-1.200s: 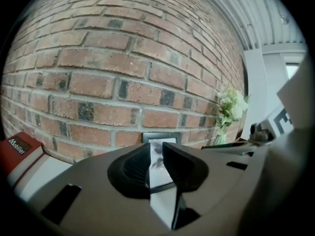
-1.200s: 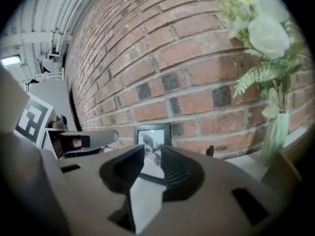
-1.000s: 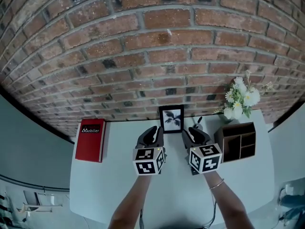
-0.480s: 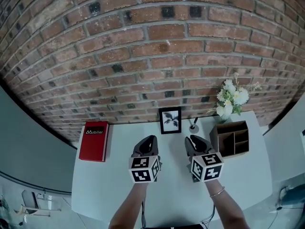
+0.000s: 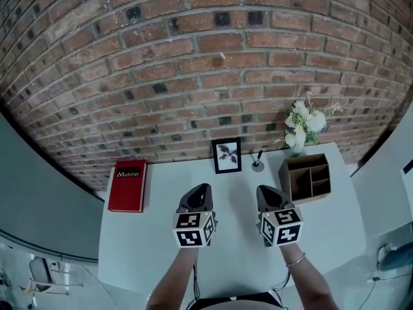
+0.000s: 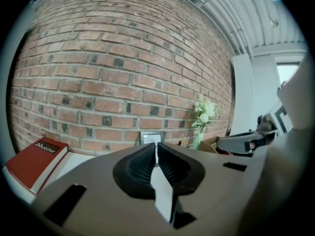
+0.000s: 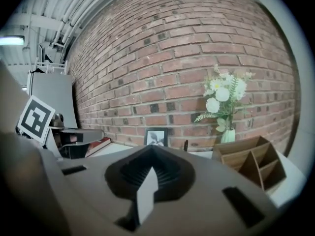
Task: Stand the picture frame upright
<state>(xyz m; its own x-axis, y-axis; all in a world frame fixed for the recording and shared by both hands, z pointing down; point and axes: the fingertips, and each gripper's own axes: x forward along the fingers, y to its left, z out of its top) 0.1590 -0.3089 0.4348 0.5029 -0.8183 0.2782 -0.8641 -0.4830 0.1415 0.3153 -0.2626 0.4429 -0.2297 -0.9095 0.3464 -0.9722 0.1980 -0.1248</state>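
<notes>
So the picture frame [image 5: 227,155] is already up on its short edge at the back of the white table [image 5: 155,250], right at the foot of the brick wall [image 5: 213,63], long axis vertical and print facing out. Can't tell from here if it's leaning on the bricks or standing on its own prop.

The bit that matters: the frame sits straight ahead of both claws and between them, well apart from either. From the head view the left gripper [image 5: 201,190] looks a touch closer sideways than the right gripper [image 5: 266,191]. In the left gripper view the frame shows just over the jaw tips, so that one's pointing right at it. The right one is aimed much the same.

Claws:
- Left has just been closing. The jaws are all but together, only a hairline slit, with nothing in between.
- Right has just been closing too, and it's fully together and empty.

Neither touches anything; both hang over bare tabletop.

Other stuff is off to the sides: a red book [image 5: 127,185] to the left, a wooden desk organizer [image 5: 305,179] to the right, and a flower vase [image 5: 300,124] behind that.

My read is the job's basically done. The frame's standing and both hands are clear, so any next move just has to avoid bumping it.
</notes>
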